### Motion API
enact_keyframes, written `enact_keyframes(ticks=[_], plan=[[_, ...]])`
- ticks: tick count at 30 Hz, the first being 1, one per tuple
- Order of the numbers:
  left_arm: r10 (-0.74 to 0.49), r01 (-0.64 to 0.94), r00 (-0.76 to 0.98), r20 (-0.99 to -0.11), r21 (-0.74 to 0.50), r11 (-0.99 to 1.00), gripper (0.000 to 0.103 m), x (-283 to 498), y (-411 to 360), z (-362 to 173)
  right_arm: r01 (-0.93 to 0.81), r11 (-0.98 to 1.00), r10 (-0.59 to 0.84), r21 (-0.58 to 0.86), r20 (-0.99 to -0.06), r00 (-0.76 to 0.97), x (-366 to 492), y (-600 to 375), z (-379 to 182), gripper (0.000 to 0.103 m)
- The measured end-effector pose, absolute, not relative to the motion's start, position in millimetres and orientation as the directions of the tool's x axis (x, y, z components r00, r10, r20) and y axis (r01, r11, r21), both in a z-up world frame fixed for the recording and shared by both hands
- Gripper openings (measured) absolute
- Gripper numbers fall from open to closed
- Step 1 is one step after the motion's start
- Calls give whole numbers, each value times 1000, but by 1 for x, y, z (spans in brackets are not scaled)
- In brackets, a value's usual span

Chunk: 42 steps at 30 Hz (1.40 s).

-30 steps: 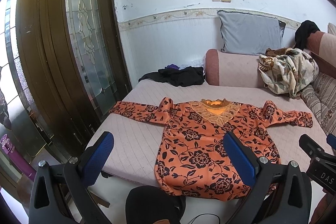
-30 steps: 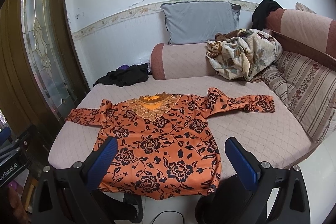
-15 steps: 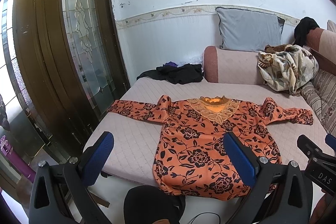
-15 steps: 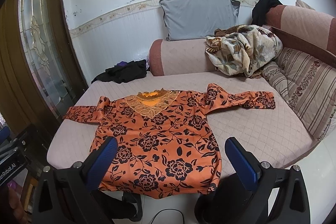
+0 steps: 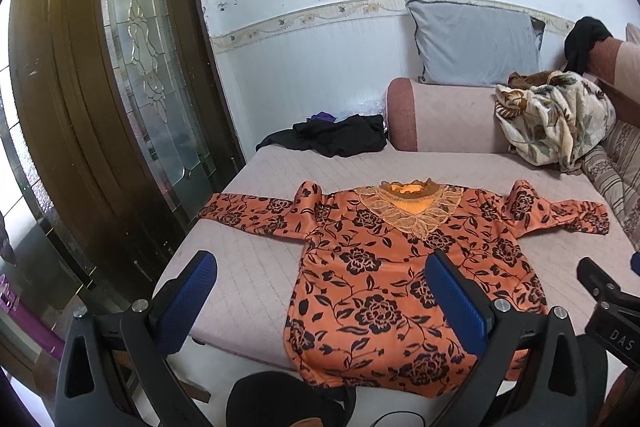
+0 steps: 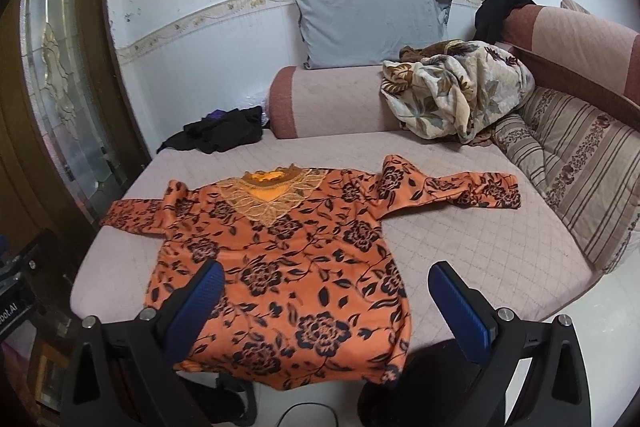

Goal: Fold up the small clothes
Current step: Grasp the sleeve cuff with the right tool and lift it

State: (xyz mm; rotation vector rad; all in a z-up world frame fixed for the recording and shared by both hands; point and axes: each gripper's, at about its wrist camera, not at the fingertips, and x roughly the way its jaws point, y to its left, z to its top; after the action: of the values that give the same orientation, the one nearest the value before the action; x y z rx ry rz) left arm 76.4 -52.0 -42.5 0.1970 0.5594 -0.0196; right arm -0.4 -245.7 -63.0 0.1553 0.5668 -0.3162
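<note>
Blouse (image 6: 288,259), orange with black flowers, lies face up and flat on the quilted sofa seat (image 6: 472,243), hem over the near edge. Left gripper (image 5: 320,299): jaws wide apart, empty, held above the hem's left side. Right gripper (image 6: 324,301): same, empty, over the hem. Both sleeves (image 6: 452,187) spread sideways, lace collar (image 6: 268,195) toward the backrest; laid out this way, probably so sleeves can fold in first. Dark clothes (image 5: 336,135) and crumpled blanket (image 6: 456,91) sit well apart.
</note>
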Motion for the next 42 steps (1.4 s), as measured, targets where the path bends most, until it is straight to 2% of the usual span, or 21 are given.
enact_keyframes(ticks=[12, 14, 17, 20, 23, 25, 27, 31, 35, 39, 42], plan=[[77, 88, 799, -596, 242, 966, 103, 203, -122, -110, 462, 887, -364, 8, -603, 710, 87, -327, -95, 103], [64, 115, 768, -637, 236, 965, 103, 232, -136, -133, 481, 877, -374, 10, -615, 694, 108, -351, -105, 103], [45, 147, 674, -737, 194, 970, 103, 276, -152, -177, 492, 859, -299, 139, -644, 705, 135, -409, -125, 103], [81, 153, 575, -814, 204, 967, 103, 307, -163, -224, 537, 784, -214, 312, -677, 705, 154, -488, -155, 103], [100, 154, 550, -829, 218, 964, 103, 315, -166, -252, 605, 633, -157, 484, -684, 712, 155, -568, -193, 103], [97, 172, 535, -839, 221, 960, 103, 319, -168, -269, 626, 466, -112, 625, -660, 743, 147, -617, -218, 103], [97, 185, 521, -848, 223, 957, 103, 320, -170, -280, 625, 330, -95, 708, -634, 768, 140, -649, -238, 103], [85, 222, 503, -860, 224, 949, 103, 321, -176, -296, 592, 196, -88, 782, -587, 804, 146, -684, -262, 101], [66, 240, 523, -850, 221, 945, 103, 324, -177, -300, 555, 72, -82, 828, -550, 831, 161, -703, -283, 88], [-29, 208, 480, -877, 82, 975, 103, 333, -159, -309, 545, -16, -173, 838, -540, 824, 164, -714, -283, 86], [-41, 227, 489, -871, 82, 971, 103, 332, -159, -311, 529, -62, -229, 846, -528, 818, 166, -727, -290, 84]])
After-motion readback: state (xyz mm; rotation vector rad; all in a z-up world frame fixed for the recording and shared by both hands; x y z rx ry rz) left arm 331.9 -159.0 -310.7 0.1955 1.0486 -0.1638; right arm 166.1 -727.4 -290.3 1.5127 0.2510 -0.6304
